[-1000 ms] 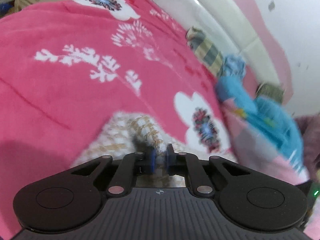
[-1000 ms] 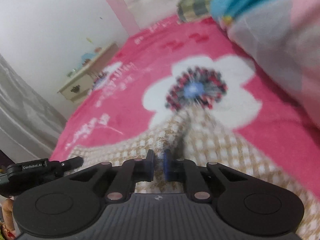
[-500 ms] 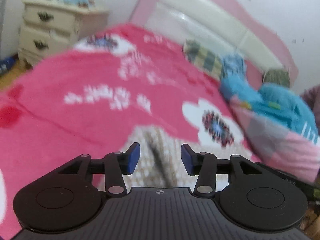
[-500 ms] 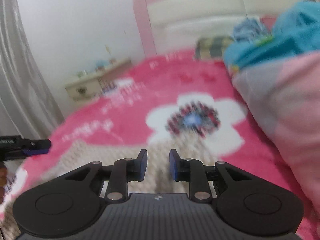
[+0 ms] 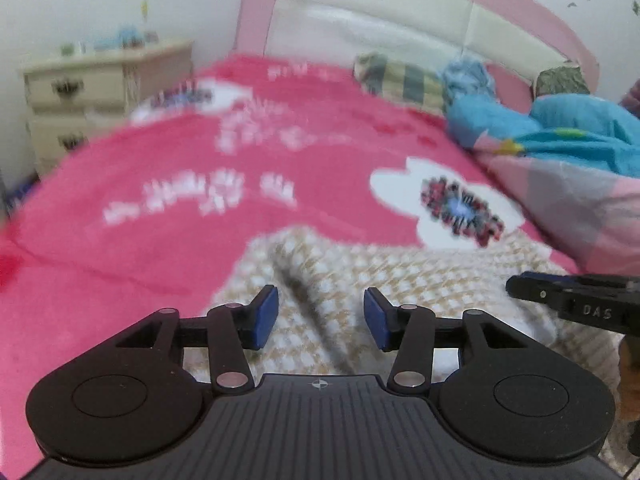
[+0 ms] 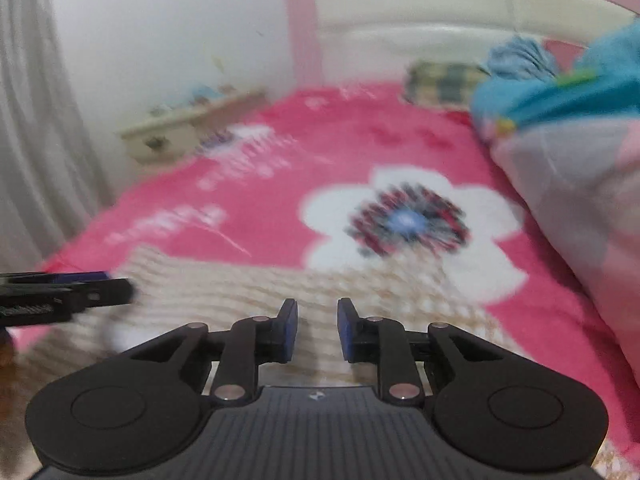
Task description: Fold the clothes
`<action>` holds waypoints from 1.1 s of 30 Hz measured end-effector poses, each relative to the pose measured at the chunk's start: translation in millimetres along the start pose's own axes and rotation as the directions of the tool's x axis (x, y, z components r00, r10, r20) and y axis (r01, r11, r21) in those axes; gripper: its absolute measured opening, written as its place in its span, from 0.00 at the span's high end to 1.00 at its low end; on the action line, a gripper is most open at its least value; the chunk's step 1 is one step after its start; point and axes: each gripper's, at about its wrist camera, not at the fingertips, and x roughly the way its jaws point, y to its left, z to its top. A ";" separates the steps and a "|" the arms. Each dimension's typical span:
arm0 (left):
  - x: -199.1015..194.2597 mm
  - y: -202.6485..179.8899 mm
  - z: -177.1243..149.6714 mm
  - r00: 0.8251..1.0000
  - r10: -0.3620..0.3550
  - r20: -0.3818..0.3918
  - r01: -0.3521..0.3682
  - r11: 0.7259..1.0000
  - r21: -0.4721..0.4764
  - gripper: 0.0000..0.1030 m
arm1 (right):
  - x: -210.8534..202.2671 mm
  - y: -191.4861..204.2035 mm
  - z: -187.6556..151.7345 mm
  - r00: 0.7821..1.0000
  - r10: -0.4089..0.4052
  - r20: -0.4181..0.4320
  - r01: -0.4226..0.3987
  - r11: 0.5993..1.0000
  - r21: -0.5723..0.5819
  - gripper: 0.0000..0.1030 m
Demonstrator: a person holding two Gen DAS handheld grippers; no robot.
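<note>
A beige and white checked garment point(image 5: 400, 276) lies flat on the pink flowered blanket point(image 5: 160, 220), with a dark crease running toward me. My left gripper point(image 5: 320, 300) hovers over its near part, jaws opening, nothing between the blue pads. In the right wrist view the same garment point(image 6: 240, 284) spreads below my right gripper point(image 6: 318, 308), which is open and holds nothing. Each gripper shows in the other's view: the right one point(image 5: 560, 300) at the right edge, the left one point(image 6: 80, 288) at the left edge.
A pink and grey quilt with blue bedding point(image 5: 560, 176) is heaped along the right side of the bed. A striped pillow point(image 5: 404, 80) lies by the pink and cream headboard point(image 5: 400, 20). A cream dresser point(image 5: 100, 92) stands at the left, a curtain point(image 6: 36, 140) beside it.
Both grippers let go of the checked garment and opened. Both drew back, rose a little and rolled level, so the garment now lies flat below them.
</note>
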 end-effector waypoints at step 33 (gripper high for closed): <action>-202.1 43.0 -61.3 0.889 -0.025 -0.458 -0.105 0.961 -0.255 0.29 | -107.9 111.2 -28.0 0.764 0.586 -0.271 -0.567 0.809 0.152 0.74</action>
